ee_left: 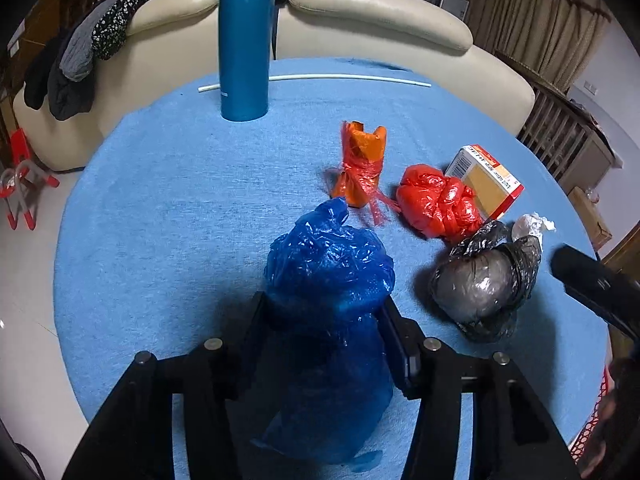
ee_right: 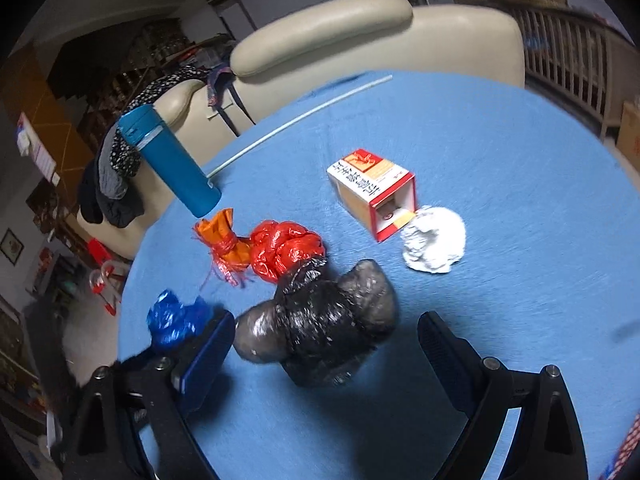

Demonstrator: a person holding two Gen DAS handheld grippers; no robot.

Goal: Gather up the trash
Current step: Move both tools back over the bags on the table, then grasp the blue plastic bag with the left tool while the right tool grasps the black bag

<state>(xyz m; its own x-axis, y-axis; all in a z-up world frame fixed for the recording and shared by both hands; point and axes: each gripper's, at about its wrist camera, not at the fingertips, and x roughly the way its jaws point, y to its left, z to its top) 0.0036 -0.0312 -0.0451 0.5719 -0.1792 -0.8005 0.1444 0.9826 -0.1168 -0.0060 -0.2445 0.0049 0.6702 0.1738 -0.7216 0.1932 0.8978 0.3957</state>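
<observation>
Left wrist view: left tool (ee_left: 326,316) clamped on the blue plastic bag (ee_left: 328,280), both fingers pressed into its sides; bag sits low-centre on the blue table (ee_left: 160,208). Step in hand, by judgement: pick-up of the blue bag. The next move calls for a straight lift; no bin is visible. Orange wrapped bundle (ee_left: 362,164) at 12 o'clock of the bag, red bag (ee_left: 438,202) at 1, black bag (ee_left: 486,280) at 3, just beside. Teal flask (ee_left: 244,40) stands far back at 11; open cloth lies to 9. Right wrist view: right tool (ee_right: 326,346) spread apart, straddling the black bag (ee_right: 320,320) without gripping. Carton (ee_right: 374,190) and white paper wad (ee_right: 434,238) at 1; table edge close at 8.
</observation>
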